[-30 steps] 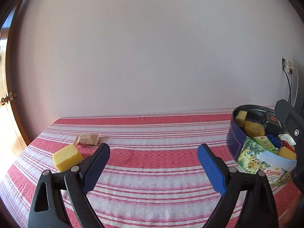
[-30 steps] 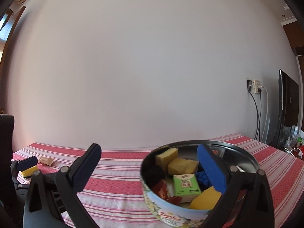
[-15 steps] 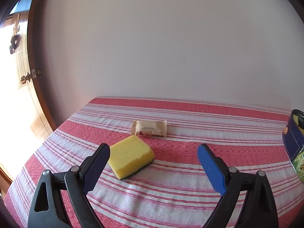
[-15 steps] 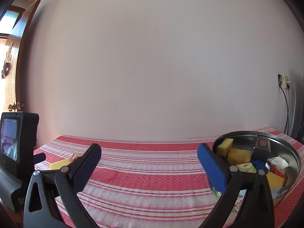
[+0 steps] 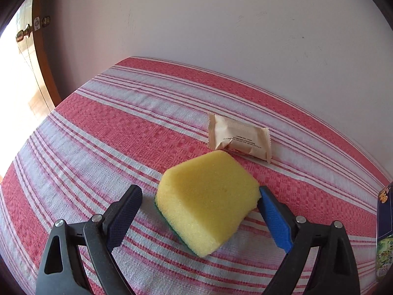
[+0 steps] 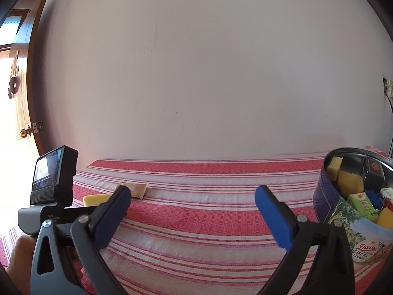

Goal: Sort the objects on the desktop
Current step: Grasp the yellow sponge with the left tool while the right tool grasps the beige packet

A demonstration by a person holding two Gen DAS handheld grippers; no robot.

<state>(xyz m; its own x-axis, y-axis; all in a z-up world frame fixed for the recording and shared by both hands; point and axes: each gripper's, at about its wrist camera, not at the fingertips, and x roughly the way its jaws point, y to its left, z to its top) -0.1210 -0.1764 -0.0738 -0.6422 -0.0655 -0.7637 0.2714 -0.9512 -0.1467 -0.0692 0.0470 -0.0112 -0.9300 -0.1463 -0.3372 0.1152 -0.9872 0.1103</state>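
Note:
A yellow sponge (image 5: pixel 208 199) with a green underside lies on the red-and-white striped cloth (image 5: pixel 98 135). My left gripper (image 5: pixel 200 196) is open around it; the right pad touches its right corner, the left pad stands a little apart. A beige wrapped snack (image 5: pixel 239 139) lies just behind the sponge. My right gripper (image 6: pixel 190 199) is open and empty above the cloth. In the right wrist view the sponge (image 6: pixel 94 199) and the snack (image 6: pixel 137 188) show at the left. The round cookie tin (image 6: pixel 356 221), with several objects inside, stands at the right.
The wall runs along the table's far edge. A wooden door (image 5: pixel 36 56) stands to the left. The tin's side (image 5: pixel 384 221) shows at the right edge of the left wrist view. The left gripper's body and camera screen (image 6: pixel 49 172) show at the left.
My left gripper has swung left and moved forward and down, so the sponge now sits between its jaws. My right gripper has turned left, away from the tin.

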